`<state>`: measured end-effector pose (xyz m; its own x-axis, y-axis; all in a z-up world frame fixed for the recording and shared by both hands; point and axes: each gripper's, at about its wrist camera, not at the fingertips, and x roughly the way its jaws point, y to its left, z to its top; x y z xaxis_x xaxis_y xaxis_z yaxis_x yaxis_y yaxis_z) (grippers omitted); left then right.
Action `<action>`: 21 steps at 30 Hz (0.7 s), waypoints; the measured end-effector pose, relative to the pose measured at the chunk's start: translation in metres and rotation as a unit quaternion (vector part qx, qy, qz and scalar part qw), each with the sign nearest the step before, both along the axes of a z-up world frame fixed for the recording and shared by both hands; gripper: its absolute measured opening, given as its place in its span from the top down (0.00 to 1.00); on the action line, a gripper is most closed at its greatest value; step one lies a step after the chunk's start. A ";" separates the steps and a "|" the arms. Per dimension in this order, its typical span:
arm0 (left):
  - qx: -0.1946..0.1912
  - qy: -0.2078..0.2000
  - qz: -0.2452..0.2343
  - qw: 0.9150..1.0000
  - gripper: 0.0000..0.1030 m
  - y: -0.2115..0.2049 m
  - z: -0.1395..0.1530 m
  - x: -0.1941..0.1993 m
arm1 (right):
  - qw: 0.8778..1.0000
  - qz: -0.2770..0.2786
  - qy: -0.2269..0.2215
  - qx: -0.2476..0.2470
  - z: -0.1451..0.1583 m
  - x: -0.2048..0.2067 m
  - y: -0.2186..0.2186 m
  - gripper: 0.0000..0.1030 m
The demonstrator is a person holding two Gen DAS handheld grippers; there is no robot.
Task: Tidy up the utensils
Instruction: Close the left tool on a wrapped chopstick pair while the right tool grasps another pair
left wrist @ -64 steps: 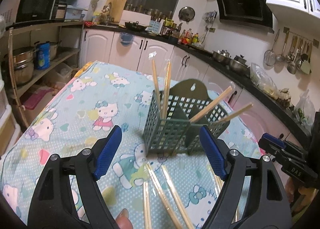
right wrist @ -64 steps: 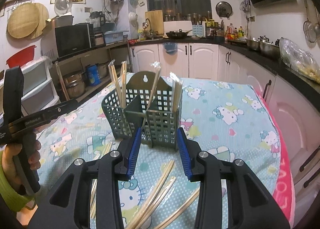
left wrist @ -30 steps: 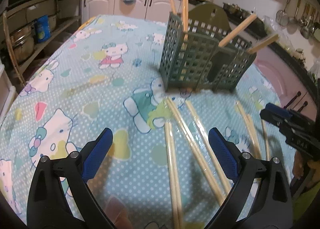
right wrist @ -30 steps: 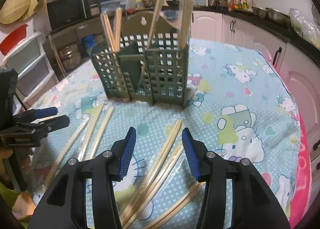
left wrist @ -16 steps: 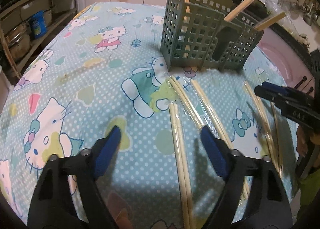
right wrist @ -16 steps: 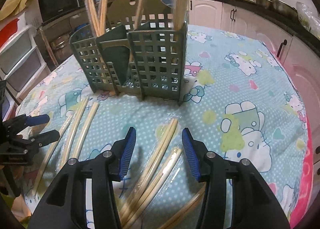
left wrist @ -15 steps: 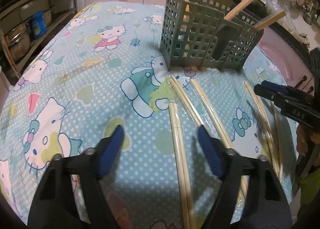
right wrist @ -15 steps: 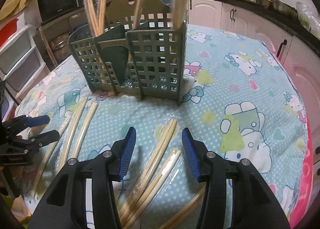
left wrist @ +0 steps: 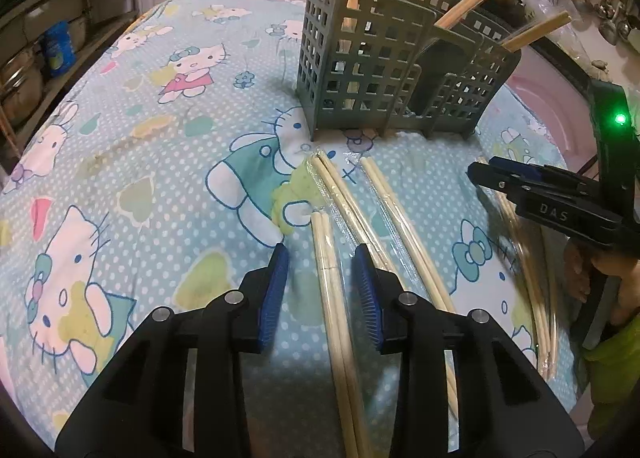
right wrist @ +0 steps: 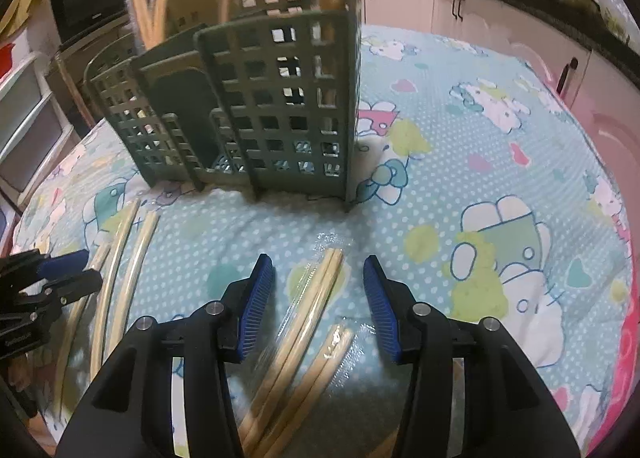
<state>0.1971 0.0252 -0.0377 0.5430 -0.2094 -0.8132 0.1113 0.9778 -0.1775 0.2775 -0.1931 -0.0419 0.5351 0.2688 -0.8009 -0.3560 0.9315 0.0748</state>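
A grey-green lattice utensil holder (left wrist: 360, 70) stands on the table with several chopsticks upright in it. It also shows in the right wrist view as the holder (right wrist: 288, 106). Plastic-wrapped wooden chopstick pairs lie on the cloth in front of it. My left gripper (left wrist: 320, 258) is low over one wrapped pair (left wrist: 332, 298). Its jaws are closing with the pair between them, and the blue pads stand clear of the wood. My right gripper (right wrist: 318, 264) is open and straddles the tip of another wrapped pair (right wrist: 316, 290). A shorter pair (right wrist: 332, 350) lies just beside it.
A cartoon-cat tablecloth (left wrist: 140, 178) covers the table. More chopstick pairs (left wrist: 384, 198) lie right of my left gripper, and others (right wrist: 120, 250) lie left of the holder. Each wrist view shows the other gripper at its edge. Cabinets and shelves ring the table.
My left gripper's jaws have narrowed from wide to close around the chopstick pair. Both grippers have sunk toward the table, and the right one has moved nearer the holder.
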 end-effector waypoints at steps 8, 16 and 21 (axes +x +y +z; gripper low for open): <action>-0.015 0.010 0.007 1.000 0.76 0.006 -0.002 0.010 | 1.000 0.018 -0.009 -0.010 -0.001 0.001 0.014 0.77; -0.009 0.017 0.004 1.000 0.76 0.004 -0.002 0.019 | 0.998 0.058 -0.024 0.001 0.009 -0.014 0.033 0.90; -0.007 0.025 0.000 1.000 0.84 0.005 -0.002 0.028 | 0.997 0.071 -0.036 0.025 0.024 -0.024 0.041 0.91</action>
